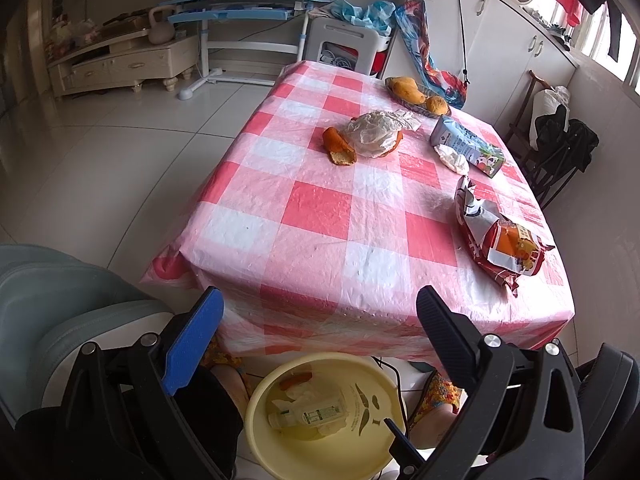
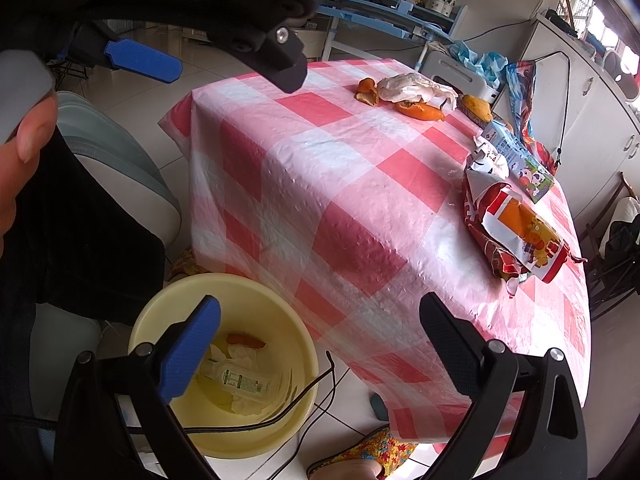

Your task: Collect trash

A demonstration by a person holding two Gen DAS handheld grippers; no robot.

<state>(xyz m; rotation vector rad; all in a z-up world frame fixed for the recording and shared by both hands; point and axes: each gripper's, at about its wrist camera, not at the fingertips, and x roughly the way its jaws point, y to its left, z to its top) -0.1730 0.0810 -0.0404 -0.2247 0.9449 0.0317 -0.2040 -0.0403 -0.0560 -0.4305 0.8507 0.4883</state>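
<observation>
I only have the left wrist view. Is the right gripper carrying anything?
Observer: No, the right gripper is open and empty.
Operator: Is more peel hidden by the plastic bag?
Observer: Yes, a long orange peel sticks out from under the bag.
Operator: Is anything in the way at the basin?
Observer: A black cable lies across the yellow basin, over its rim.

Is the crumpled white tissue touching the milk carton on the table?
Touching. The left wrist view shows the tissue pressed against the milk carton side, no cloth visible between.
</observation>
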